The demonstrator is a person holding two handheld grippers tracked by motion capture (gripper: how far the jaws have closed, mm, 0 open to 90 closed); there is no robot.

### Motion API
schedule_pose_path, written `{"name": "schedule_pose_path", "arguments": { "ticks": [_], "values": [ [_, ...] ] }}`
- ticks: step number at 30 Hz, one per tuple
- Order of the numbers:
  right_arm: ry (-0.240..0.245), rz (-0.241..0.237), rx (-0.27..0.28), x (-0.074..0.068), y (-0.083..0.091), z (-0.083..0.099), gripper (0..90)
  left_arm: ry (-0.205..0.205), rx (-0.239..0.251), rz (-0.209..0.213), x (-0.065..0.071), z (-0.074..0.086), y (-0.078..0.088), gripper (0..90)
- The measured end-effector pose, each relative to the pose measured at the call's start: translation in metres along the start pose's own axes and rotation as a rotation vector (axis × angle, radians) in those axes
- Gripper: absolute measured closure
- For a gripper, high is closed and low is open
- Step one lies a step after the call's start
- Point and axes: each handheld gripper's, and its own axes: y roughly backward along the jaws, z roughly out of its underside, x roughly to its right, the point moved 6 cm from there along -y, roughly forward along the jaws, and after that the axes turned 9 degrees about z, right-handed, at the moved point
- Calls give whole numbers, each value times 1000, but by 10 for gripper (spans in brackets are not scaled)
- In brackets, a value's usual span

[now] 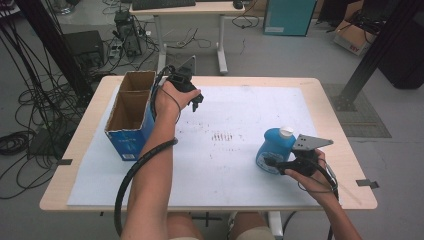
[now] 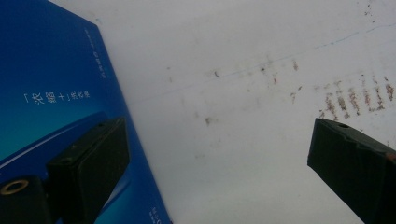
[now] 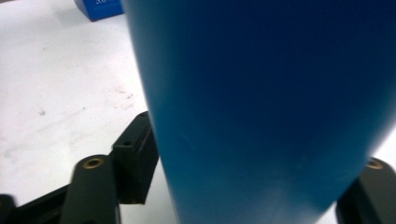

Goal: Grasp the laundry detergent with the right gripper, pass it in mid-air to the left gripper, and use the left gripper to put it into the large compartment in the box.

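The right tool (image 1: 270,162) sits at the near right of the surface (image 1: 235,170), held in the person's right hand (image 1: 312,177), and pinches the blue bottle (image 1: 274,149) low on its body. The bottle stands upright directly ahead of this tool, its white cap (image 1: 285,132) at the top, and its base rests on the white sheet. In the right gripper view the blue bottle (image 3: 261,107) rises between the two black jaws: the left jaw lies flat against its side, and the right jaw is mostly hidden behind the bottle's curve, so the contact on that side cannot be fully seen.

The left tool (image 1: 196,100) is held in the left hand (image 1: 170,97) at the far left of the surface, well apart from the bottle. Its jaws are spread wide with nothing between them. In the left gripper view they frame bare white sheet with brownish scuff marks (image 2: 355,100), and the blue wall of the cardboard box (image 2: 51,93) lies right beside one jaw. In the high view the open-topped cardboard box (image 1: 131,117) stands just to the outer side of the left tool, brown inside, with a divider splitting it into two compartments.
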Motion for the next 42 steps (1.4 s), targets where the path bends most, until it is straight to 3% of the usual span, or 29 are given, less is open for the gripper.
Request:
{"name": "schedule_pose_path", "arguments": {
  "ticks": [5, 42],
  "values": [
    [1, 5, 4, 2, 0, 1, 400, -2, 0, 0, 0, 0, -1, 62],
    [-14, -9, -7, 3, -1, 1, 408, -19, 8, -6, 6, 1, 7, 62]
  ]
}}
